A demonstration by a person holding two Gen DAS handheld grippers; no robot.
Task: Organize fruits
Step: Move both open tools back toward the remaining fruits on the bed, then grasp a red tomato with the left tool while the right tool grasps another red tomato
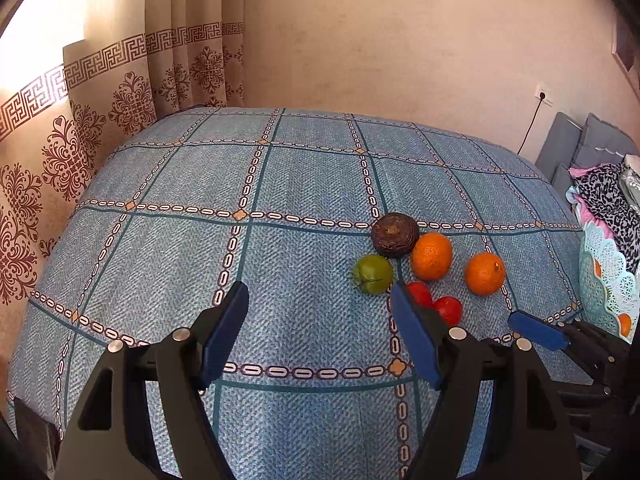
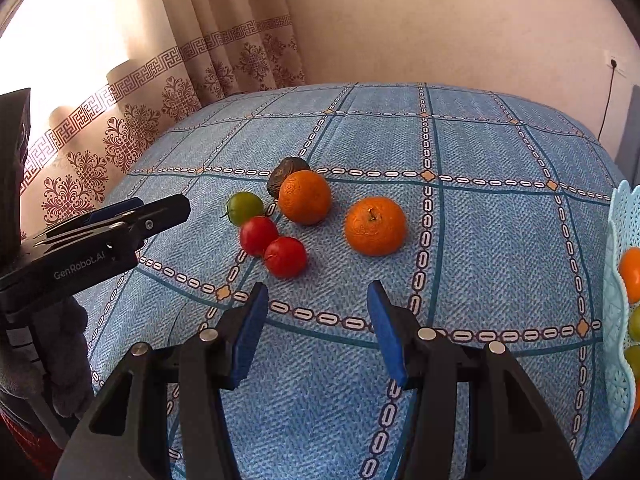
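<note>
With my right gripper (image 2: pixel 316 328) spread wide and empty, like my left gripper (image 1: pixel 318 332), I judge the orange (image 2: pixel 375 225) left of the basket (image 2: pixel 616 280) firm, lightish, best pinched across its middle.

A tabletop (image 1: pixel 280 184) under blue checked cloth stands against a plain beige wall (image 1: pixel 400 40); sunlight glows through patterned curtains (image 1: pixel 120 92) on the left.
</note>
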